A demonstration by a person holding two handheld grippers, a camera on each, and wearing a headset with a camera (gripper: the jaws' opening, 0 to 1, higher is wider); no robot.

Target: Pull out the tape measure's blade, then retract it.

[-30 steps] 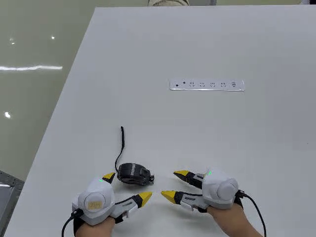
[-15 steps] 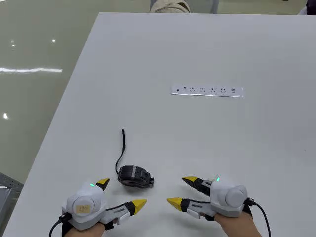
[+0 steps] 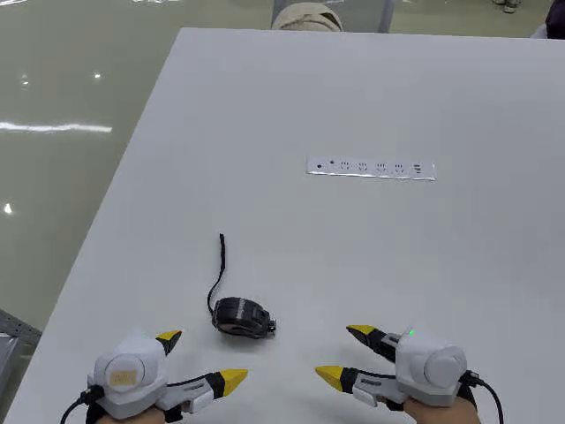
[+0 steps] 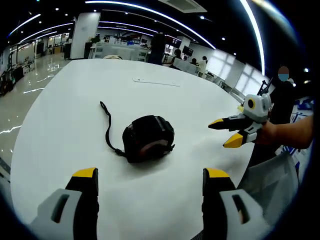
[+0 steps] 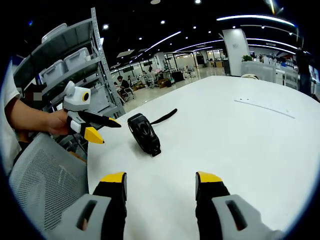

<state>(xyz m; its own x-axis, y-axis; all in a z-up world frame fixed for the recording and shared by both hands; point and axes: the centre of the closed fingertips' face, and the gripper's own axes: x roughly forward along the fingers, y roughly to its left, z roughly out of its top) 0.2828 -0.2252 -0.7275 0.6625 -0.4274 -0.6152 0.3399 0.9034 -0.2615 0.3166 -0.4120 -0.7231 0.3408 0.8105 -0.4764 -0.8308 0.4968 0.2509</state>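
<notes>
Left gripper: white body, black jaws with yellow tips. Jaws spread wide, nothing between them. Pointed to the right and slightly forward.
Left hand: wrapped around the grip from behind, bare forearm behind it.
Right gripper: same build, green light on top. Jaws parted wide, empty. Pointed to the left and slightly forward.
Right hand: closed around the grip, cable trailing from the rear.
Both grippers: held low, roughly level with each other, well apart, tips angled inward.
</notes>
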